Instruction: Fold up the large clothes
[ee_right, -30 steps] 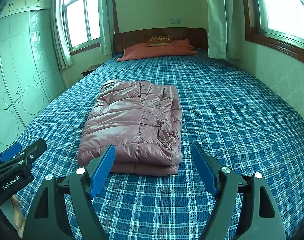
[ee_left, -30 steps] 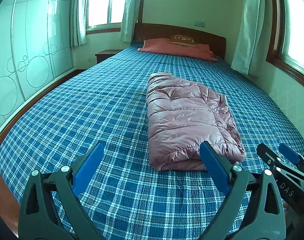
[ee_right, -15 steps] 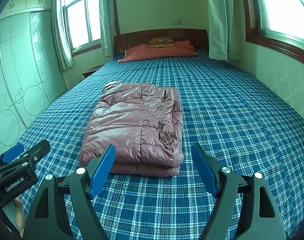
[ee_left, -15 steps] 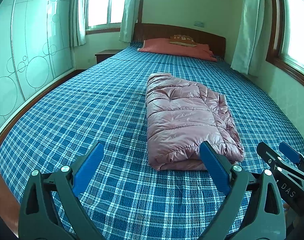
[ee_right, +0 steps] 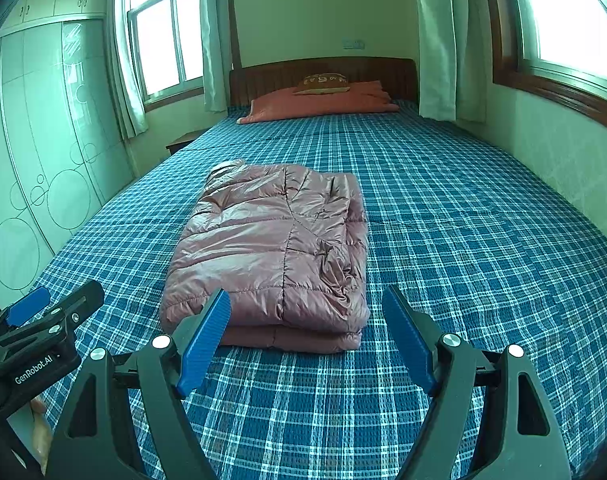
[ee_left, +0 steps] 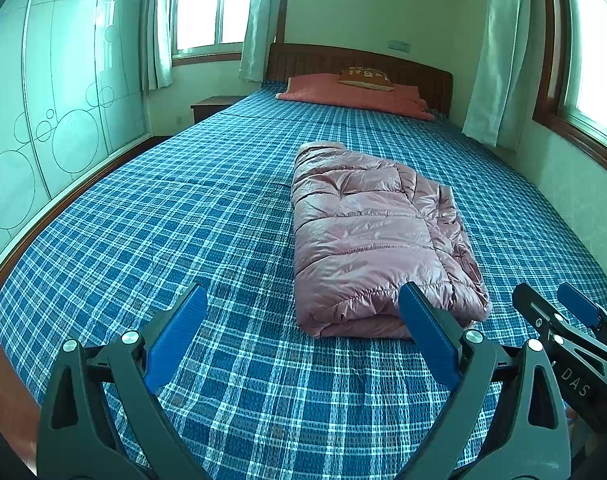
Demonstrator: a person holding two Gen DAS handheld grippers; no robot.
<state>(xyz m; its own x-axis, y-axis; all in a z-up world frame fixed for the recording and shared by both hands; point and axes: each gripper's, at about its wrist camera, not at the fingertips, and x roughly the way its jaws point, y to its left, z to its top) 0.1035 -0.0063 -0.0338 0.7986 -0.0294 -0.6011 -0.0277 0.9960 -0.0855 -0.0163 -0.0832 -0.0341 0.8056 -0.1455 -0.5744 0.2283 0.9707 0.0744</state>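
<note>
A pink puffer jacket (ee_left: 375, 236) (ee_right: 275, 252) lies folded into a thick rectangle on the blue plaid bed (ee_left: 183, 216) (ee_right: 463, 240). My left gripper (ee_left: 303, 304) hangs open over the near end of the bed, short of the jacket's near left corner, with nothing between its blue pads. My right gripper (ee_right: 305, 304) is open too, just short of the jacket's near edge and apart from it. Each gripper shows at the edge of the other's view: the right gripper (ee_left: 551, 304) and the left gripper (ee_right: 59, 298).
An orange pillow (ee_right: 323, 102) with a small brown cushion (ee_right: 323, 82) lies against the wooden headboard (ee_right: 383, 68). A wardrobe (ee_left: 43, 120) runs along the left, a bedside table (ee_left: 211, 104) stands by it, and a wall with windows runs along the right.
</note>
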